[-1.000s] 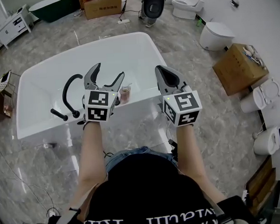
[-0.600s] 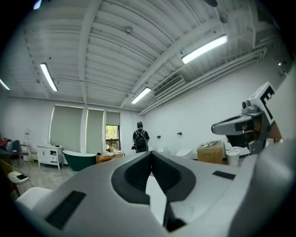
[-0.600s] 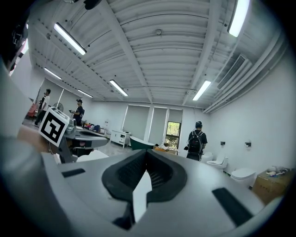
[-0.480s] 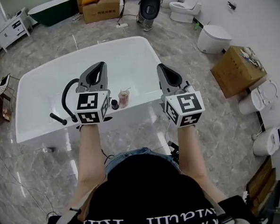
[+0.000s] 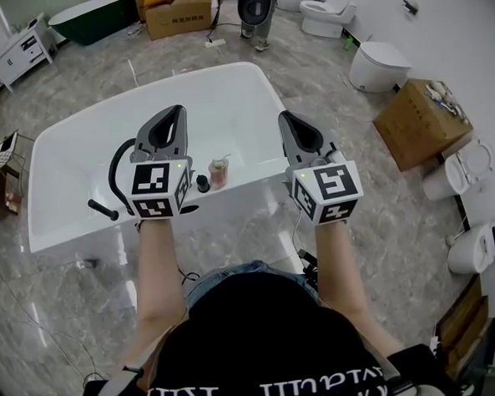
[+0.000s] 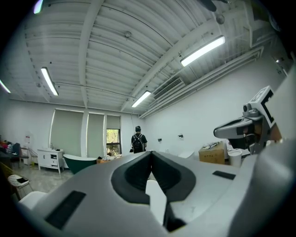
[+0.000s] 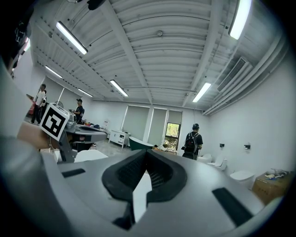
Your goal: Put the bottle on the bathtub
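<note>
Bottle: a small pinkish bottle (image 5: 219,173) stands upright on the tub's near rim. It is between my two grippers in the head view, and neither touches it.
Cap: a small black round piece (image 5: 202,184) sits on the rim just left of the bottle. I cannot tell exactly what it is.
Tub: a white tub (image 5: 74,231) lies crosswise in front of me on a grey marble floor (image 5: 62,313).
Faucet: a black curved faucet (image 5: 114,169) is on the near rim, just left of the left gripper.
Left gripper: the left gripper (image 5: 174,115) is over the rim to the left of the bottle. Its jaws are pressed together with nothing between them. Its own view points up across the room, toward the ceiling lights.
Right gripper: the right gripper (image 5: 287,118) is over the tub's right end, well apart from the bottle. Its jaws are also closed tip to tip and hold nothing.
Arms: both of my bare forearms reach forward, one behind each marker cube.
Surroundings: a cardboard box (image 5: 417,122) and a toilet (image 5: 376,63) stand to the right of the tub.
Person: someone with a backpack (image 6: 137,141) stands far off by a window.
</note>
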The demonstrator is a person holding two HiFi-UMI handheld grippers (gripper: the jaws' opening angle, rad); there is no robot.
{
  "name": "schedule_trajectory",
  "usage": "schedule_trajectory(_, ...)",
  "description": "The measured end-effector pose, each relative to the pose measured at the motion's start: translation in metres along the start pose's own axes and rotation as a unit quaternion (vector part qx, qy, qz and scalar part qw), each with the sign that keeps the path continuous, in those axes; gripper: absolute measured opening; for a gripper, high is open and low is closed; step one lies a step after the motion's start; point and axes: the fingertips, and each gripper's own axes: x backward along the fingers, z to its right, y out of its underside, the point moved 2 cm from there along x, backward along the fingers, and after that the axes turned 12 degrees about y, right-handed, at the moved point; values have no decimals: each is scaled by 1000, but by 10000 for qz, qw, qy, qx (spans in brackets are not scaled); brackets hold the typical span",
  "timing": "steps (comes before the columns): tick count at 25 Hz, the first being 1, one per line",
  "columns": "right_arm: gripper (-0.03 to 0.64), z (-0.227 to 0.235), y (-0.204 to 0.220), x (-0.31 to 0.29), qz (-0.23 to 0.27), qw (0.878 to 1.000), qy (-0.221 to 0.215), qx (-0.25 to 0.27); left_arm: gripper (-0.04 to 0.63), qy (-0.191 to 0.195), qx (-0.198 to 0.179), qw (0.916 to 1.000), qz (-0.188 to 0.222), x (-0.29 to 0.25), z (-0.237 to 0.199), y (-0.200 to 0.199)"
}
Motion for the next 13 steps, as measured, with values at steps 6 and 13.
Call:
schedule_trajectory(6, 15, -1, 1, -1, 19, 10000, -14, 18, 9, -32, -61, 10000, -45, 1, 0, 3)
schedule_trajectory(13, 15, 2, 1, 1, 43, 10000, -15, 11, 9, -115, -92, 9999, -87, 1, -2, 2)
